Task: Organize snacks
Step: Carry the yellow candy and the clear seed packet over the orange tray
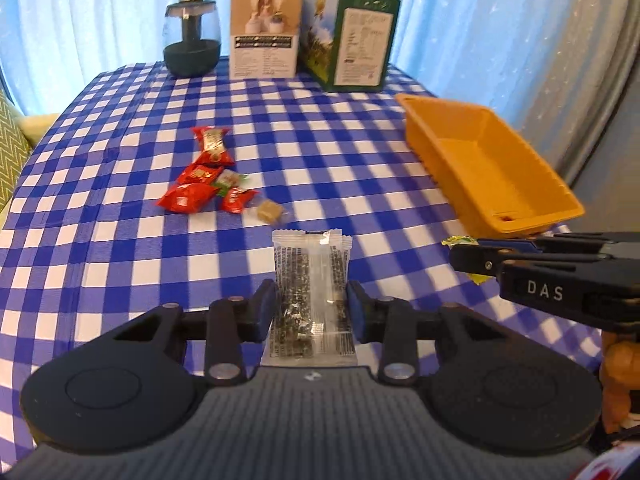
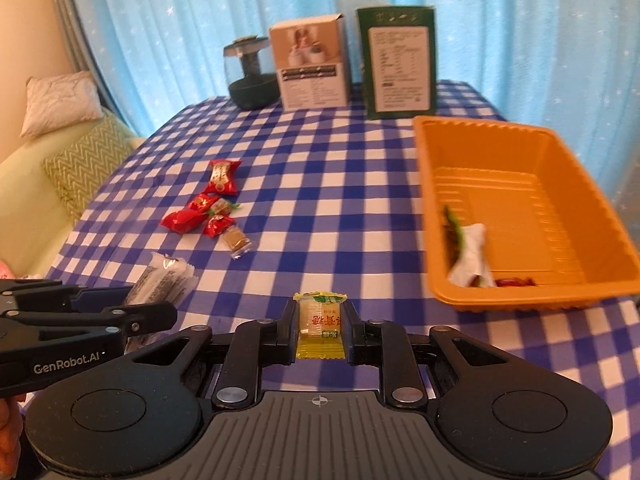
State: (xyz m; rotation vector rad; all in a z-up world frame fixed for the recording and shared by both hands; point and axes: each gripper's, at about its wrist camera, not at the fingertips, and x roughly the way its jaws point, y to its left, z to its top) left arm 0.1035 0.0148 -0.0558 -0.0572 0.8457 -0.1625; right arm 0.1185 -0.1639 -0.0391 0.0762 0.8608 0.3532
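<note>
Bench (image 2: 328, 208) with blue-check cloth, curtain behind. Far edge: green box (image 2: 400, 68), white box (image 2: 310, 68), dark glass jar (image 2: 250, 76). Not task items.

Orange tray (image 2: 532, 152) on the right side of the bench, long axis running near-to-far. It holds a white-and-green wrapper (image 2: 470, 256) and a small red candy (image 2: 514, 281) at its near end.

Left gripper (image 1: 312, 308): jaws narrow, clamped on a clear speckled snack bar (image 1: 310, 280), long axis pointing away along the fingers. Lifted off the cloth, judging by the view.

Right gripper (image 2: 319, 328): jaws nearly closed, holding a yellow candy (image 2: 320, 326), also lengthwise along the fingers.

Loose pile left of centre: red candies (image 2: 192, 216), a green-ended one, a tan cube in clear wrap (image 2: 239, 242). Not sorted yet.

Key relation: tray lies right and slightly far of both grippers. Right gripper is nearer, its near-left corner just right of those jaws. Left gripper sits just left of the right one, so it has to cross further. My read: right drops first, left follows; risk is the two colliding over the tray rim.
</note>
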